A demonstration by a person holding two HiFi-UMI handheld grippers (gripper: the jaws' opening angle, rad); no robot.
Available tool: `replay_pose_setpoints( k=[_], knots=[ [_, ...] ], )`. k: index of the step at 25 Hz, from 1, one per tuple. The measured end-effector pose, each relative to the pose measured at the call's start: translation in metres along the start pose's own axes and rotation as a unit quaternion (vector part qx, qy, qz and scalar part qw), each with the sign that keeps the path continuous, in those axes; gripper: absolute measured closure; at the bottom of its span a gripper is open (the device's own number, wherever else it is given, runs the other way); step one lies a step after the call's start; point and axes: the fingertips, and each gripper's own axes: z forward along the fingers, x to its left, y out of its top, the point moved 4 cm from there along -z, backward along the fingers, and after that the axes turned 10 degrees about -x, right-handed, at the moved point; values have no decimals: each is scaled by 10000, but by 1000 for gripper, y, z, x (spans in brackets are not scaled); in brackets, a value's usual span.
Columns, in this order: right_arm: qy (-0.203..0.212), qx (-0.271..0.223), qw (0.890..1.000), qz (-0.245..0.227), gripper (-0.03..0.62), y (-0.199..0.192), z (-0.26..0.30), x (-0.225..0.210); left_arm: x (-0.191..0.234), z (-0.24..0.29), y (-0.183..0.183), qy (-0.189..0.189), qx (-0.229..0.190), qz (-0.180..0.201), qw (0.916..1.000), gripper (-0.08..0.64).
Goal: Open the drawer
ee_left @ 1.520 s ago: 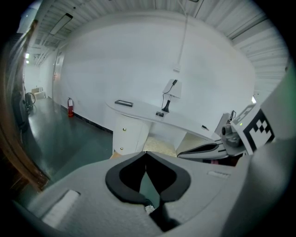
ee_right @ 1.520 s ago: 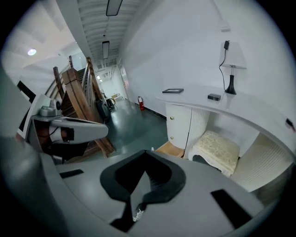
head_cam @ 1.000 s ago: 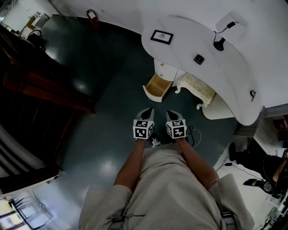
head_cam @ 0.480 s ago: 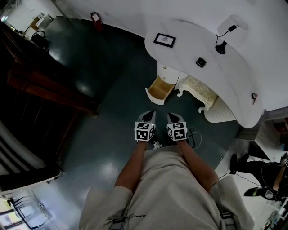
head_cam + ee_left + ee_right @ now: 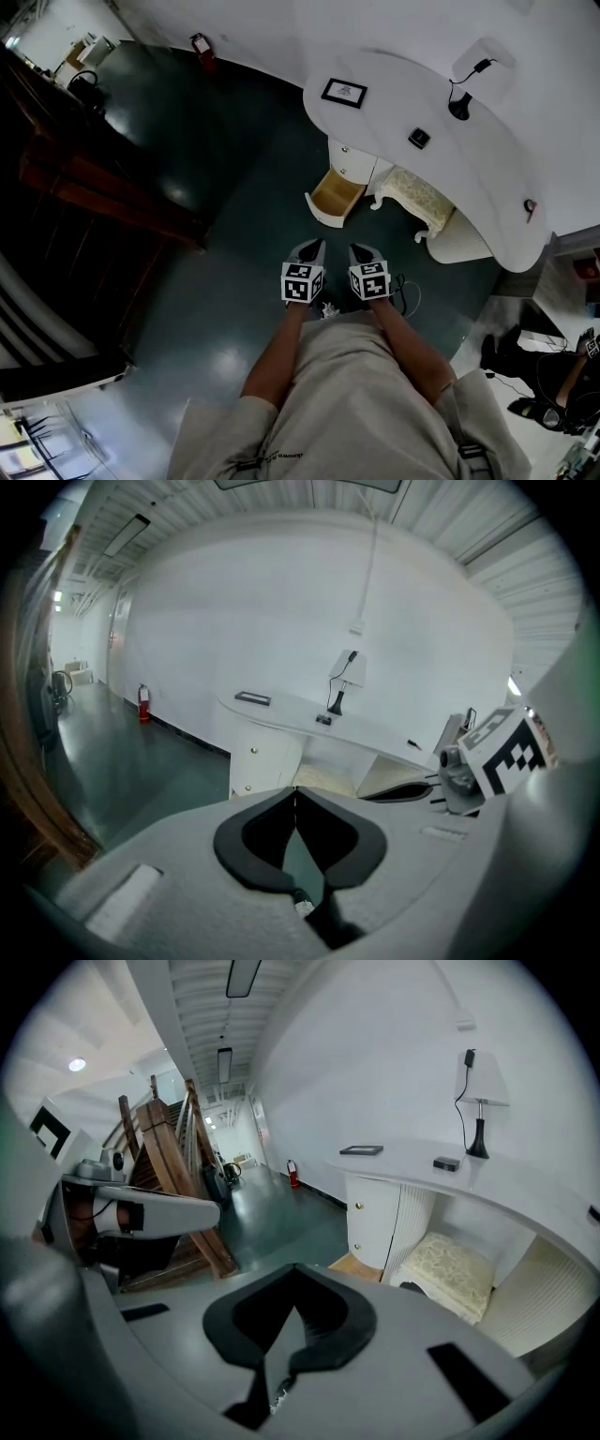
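Observation:
The white curved desk (image 5: 441, 178) has a low cabinet (image 5: 349, 161) whose bottom drawer (image 5: 334, 198) stands pulled out, its wooden inside showing. In the right gripper view a strip of that drawer (image 5: 360, 1265) shows below the cabinet (image 5: 375, 1213) with its round knobs. My left gripper (image 5: 314, 247) and right gripper (image 5: 358, 251) hang side by side over the dark floor, a short way in front of the drawer and touching nothing. Both are shut and empty: the left gripper (image 5: 295, 793) and the right gripper (image 5: 296, 1269) have their tips together.
A picture frame (image 5: 343, 91), a small dark box (image 5: 418, 138) and a black lamp (image 5: 459, 108) sit on the desk. A cushioned stool (image 5: 412, 192) stands under it, right of the drawer. Wooden stairs (image 5: 103, 187) fill the left. A cable (image 5: 405, 286) lies by my feet.
Neither gripper nor the drawer has moved; only the head view has shifted slightly, so the desk sits a little further right in the picture.

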Motion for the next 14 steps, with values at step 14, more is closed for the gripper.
replay_pose_setpoints(
  k=[14],
  knots=[
    [48, 44, 9999, -81, 577, -2, 8, 9, 11, -4, -3, 33, 21, -74, 10000, 549]
  ],
)
